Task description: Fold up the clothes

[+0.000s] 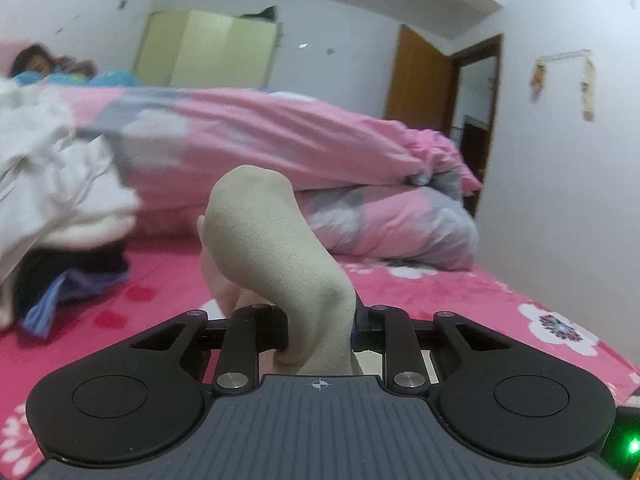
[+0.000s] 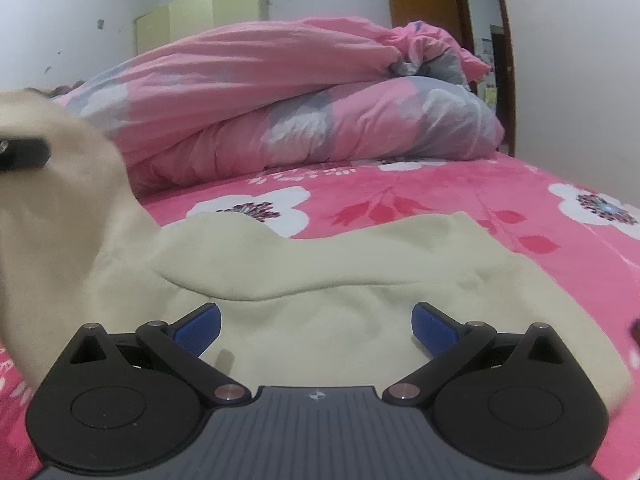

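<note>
**Garment edge lifted, left grip**

Left gripper [image 1: 318, 330] fingers clamp a bunched fold of the beige garment [image 2: 340, 280], raised off the bed [image 2: 440, 192]; the rest lies flat. Right gripper [image 2: 316, 326] open, empty, above it. Risk: shallow pinch, so cloth may slip out.

White walls [image 1: 560, 160]; pale-green wardrobe [image 1: 208, 50] upper left; brown door [image 1: 418, 80] ajar, right of centre; bed [image 2: 440, 188], pink floral sheet, rolled pink duvet [image 2: 300, 92] mid-frame.
</note>
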### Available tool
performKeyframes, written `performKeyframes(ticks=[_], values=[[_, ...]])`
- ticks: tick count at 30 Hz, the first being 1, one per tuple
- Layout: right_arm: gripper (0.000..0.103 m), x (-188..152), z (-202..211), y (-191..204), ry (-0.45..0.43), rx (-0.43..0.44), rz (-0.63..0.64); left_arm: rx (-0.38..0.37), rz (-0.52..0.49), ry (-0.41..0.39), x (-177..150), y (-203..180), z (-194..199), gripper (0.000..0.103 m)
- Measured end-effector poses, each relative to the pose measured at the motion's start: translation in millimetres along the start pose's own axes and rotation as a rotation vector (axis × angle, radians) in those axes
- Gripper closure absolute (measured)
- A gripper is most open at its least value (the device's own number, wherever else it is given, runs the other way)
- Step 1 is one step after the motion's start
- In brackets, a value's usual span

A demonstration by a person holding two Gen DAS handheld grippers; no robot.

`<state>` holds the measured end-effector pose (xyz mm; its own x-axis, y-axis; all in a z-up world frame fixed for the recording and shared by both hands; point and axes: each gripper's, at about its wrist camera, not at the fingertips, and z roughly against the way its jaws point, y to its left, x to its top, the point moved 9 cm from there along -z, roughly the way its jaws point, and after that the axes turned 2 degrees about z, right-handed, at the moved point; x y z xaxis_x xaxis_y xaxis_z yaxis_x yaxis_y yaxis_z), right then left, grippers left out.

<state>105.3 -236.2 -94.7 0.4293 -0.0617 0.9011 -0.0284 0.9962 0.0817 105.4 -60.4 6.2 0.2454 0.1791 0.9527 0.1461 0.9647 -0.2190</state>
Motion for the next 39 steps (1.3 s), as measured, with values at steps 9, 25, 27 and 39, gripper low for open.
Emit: performKeyframes(ticks=[9, 25, 27, 39], values=[[0.006, -11.9, 30.3, -27.5, -0.016, -0.032, -0.020, -0.113, -0.106, 0.007, -3.7, -59.6, -10.8, 0.081], [0.027, -52.1, 74.0, -80.1, -0.062, -0.114, -0.189, -0.324, -0.327, 0.153, -56.1, -160.3, -40.7, 0.081], [0.027, -56.7, 75.9, -85.8, -0.066, -0.114, -0.205, -0.351, -0.345, 0.181, -65.9, -169.0, -42.8, 0.081], [0.030, -63.3, 78.0, -94.5, -0.080, -0.100, -0.234, -0.522, -0.338, 0.365, -104.4, -188.3, -36.4, 0.037]])
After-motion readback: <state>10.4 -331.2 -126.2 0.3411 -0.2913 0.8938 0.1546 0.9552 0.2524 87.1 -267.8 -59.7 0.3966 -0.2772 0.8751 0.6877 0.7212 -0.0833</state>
